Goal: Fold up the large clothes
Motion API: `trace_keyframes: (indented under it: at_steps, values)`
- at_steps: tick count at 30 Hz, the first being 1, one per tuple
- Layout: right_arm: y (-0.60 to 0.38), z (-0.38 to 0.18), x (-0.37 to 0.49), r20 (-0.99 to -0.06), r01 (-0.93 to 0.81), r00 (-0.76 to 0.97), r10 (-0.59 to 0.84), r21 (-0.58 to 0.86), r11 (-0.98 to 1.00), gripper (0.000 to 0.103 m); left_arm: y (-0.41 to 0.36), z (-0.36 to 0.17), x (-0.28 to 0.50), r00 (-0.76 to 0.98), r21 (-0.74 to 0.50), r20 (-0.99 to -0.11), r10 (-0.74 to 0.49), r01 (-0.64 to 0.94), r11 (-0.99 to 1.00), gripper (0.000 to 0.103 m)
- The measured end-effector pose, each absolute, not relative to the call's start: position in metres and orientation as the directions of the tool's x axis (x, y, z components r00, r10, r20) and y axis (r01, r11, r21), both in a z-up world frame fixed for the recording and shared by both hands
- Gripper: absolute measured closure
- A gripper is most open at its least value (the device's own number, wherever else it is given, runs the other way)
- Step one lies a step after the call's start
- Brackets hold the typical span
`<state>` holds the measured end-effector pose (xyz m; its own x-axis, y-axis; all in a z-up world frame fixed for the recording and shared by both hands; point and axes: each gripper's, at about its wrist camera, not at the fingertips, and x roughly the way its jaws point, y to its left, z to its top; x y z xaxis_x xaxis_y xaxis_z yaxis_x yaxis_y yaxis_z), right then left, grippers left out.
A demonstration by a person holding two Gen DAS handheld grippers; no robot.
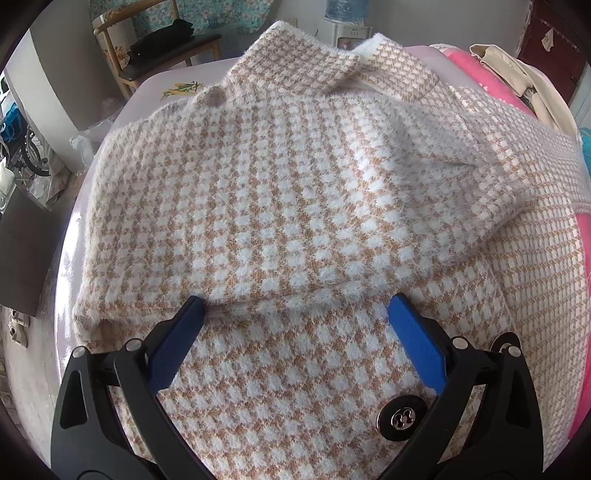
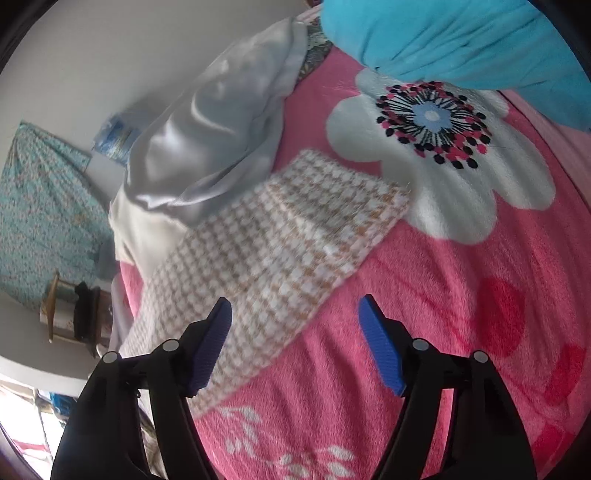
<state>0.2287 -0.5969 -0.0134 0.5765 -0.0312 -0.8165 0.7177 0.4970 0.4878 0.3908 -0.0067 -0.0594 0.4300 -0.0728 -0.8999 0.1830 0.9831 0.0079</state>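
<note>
While our left gripper [image 1: 295,306] hangs with jaws apart over the houndstooth coat [image 1: 295,192], pinning nothing, that folded panel can slide on the glossy table [image 1: 70,266]. Our right gripper [image 2: 295,314] is part-open and empty above the coat's sleeve [image 2: 280,236], which lies out on the pink blanket [image 2: 424,314]. Risks: pinching the blanket pile too, or dragging in the satin cloth [image 2: 207,122] beyond.

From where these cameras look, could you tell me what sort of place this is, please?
Most likely a lived-in room at home, perhaps a bedroom: a pink flowered blanket lies under the checked cardigan, with a wooden chair and a water dispenser behind.
</note>
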Motion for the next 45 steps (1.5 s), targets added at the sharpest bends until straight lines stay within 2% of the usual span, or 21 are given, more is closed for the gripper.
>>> trace_keyframes:
  at_steps: [11,18,20,23,36,45]
  values:
    - [-0.628,-0.046,0.239,-0.822,0.760,0.569,-0.035,0.509,0.404,0.061,-0.007,-0.060,0.392,0.423,0.005,-0.903,-0.073,0.182,0.983,0.007]
    - [-0.633,-0.046,0.237,-0.822,0.760,0.569,-0.025,0.515,0.397,0.066,-0.007,-0.061,0.393,0.422,0.005,-0.904,-0.073,0.180,0.984,0.007]
    - [-0.634,-0.045,0.237,-0.824,0.760,0.567,-0.027,0.510,0.402,0.074,-0.007,-0.061,0.393,0.422,0.004,-0.904,-0.074,0.181,0.984,0.007]
    - [-0.628,-0.035,0.236,-0.817,0.751,0.574,-0.056,0.497,0.435,0.078,-0.008,-0.061,0.393,0.418,0.004,-0.905,-0.073,0.181,0.983,0.007]
    - [-0.563,0.071,0.203,-0.697,0.668,0.681,-0.224,0.466,0.580,0.079,-0.007,-0.062,0.393,0.425,-0.001,-0.901,-0.080,0.182,0.983,0.007]
    - [-0.502,0.138,0.202,-0.593,0.563,0.774,-0.223,0.484,0.670,0.079,0.024,-0.036,0.377,0.493,-0.063,-0.860,-0.135,0.161,0.985,0.007]
